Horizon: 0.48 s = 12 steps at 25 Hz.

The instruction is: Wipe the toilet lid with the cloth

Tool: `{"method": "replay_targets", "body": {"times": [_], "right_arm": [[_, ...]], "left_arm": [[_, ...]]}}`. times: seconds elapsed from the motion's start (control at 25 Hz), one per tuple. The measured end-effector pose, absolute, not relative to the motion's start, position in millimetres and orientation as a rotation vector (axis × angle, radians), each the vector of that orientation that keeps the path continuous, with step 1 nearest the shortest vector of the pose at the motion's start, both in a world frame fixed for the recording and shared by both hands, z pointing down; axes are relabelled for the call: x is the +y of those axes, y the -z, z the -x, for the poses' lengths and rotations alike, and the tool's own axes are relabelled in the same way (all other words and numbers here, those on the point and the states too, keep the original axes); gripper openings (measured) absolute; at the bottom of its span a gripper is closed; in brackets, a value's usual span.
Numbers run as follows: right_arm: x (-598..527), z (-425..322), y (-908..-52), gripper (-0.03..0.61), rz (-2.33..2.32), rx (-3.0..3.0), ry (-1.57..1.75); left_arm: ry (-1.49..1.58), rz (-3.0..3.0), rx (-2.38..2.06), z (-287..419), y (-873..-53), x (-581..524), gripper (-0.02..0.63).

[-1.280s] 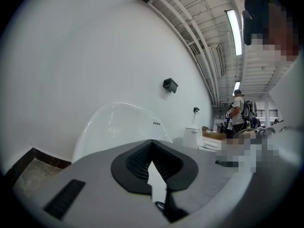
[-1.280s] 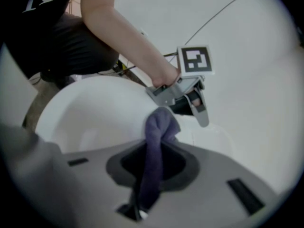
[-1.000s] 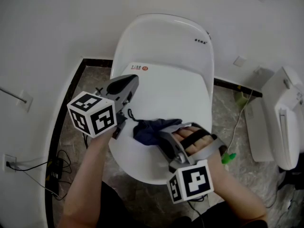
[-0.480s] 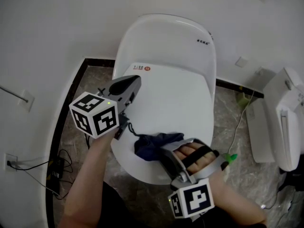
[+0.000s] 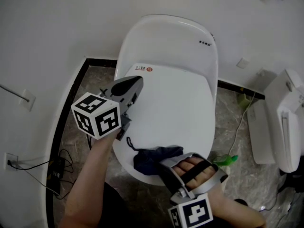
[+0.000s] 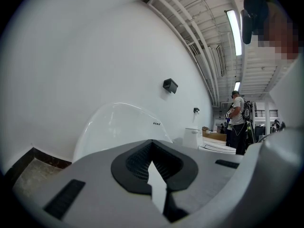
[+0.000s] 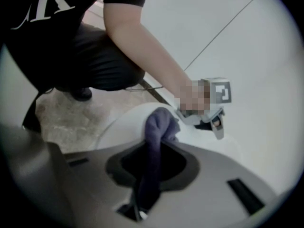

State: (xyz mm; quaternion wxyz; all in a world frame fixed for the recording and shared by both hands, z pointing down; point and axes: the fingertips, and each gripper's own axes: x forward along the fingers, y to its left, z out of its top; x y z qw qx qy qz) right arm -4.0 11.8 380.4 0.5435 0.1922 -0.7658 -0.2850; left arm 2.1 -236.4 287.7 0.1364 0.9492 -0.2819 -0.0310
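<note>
Cloth [image 5: 151,158], dark blue and bunched, lies at the near edge of the white toilet lid [image 5: 173,99], the edge closest to the person, with a thin dark loop trailing off it toward the lid's left edge. The right hand-held gripper [image 5: 164,166] is clamped on it. In the right gripper view the fabric [image 7: 159,123] runs down between the two jaws [image 7: 151,144] and bulges out beyond their tips onto the rounded rim of the lid [image 7: 118,127]. That gripper's marker cube [image 5: 191,214] sits at the bottom of the head view.

The left hand-held gripper [image 5: 134,82] is over the lid's left edge, near the far left corner, just beside a small label with a red dot [image 5: 143,69]. Its jaws are drawn together with nothing between them [image 6: 152,142]. Its marker cube [image 5: 97,115] hangs out past the lid's left edge over the stone floor [image 5: 97,75].

A second white toilet [image 5: 284,122] stands well apart to the right. Something green [image 5: 228,159] lies on the floor just beside the lid's near right edge.
</note>
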Motion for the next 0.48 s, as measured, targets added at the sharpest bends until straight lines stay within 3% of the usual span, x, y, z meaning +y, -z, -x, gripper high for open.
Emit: {"method": "replay_targets", "body": {"times": [0.48], "right_arm": [[-172.1,-35.4,-309.6,0.072,-0.734,-1.762,0.642]], "left_arm": [[0.21,-2.632,-0.908,23.8,-291.1,-256.6,0.014]]}}
